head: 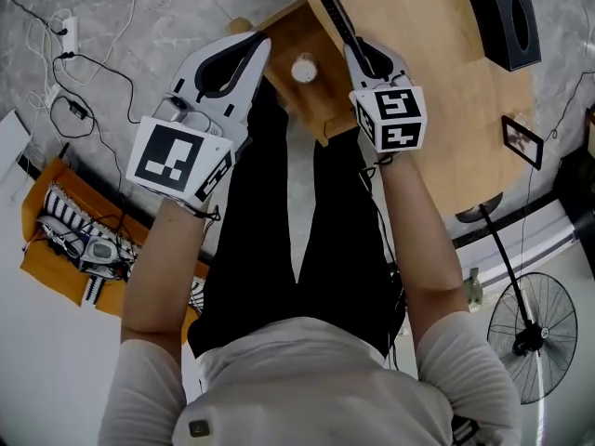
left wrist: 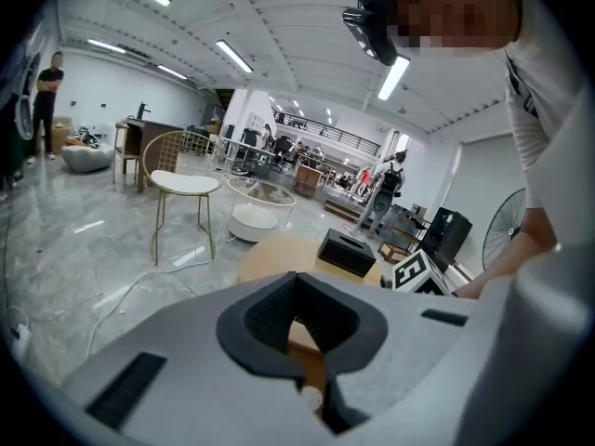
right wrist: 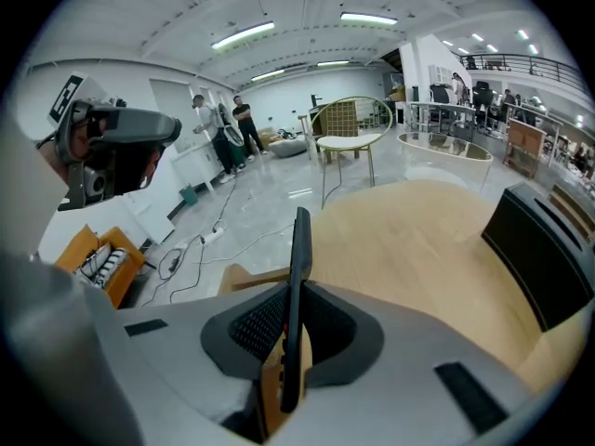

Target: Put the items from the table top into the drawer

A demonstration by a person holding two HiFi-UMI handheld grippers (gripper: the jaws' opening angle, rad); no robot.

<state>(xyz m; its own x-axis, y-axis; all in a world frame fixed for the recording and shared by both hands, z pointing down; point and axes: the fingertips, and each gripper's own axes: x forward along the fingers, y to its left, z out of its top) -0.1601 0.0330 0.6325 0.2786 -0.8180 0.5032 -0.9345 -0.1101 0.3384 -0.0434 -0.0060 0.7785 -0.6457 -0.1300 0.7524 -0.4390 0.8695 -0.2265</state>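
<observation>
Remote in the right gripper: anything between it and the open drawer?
Nothing visible. The remote hangs beside the drawer; a small white round thing shows in it, and the left gripper hovers at the other side.

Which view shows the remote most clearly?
The right gripper view: the remote stands edge-on, clamped between the right tongs. The head view shows only its far end sticking out past them. The left gripper view does not show it.

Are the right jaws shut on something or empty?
Shut on the slim black remote control, clamped edge-on between the right gripper's jaws.
</observation>
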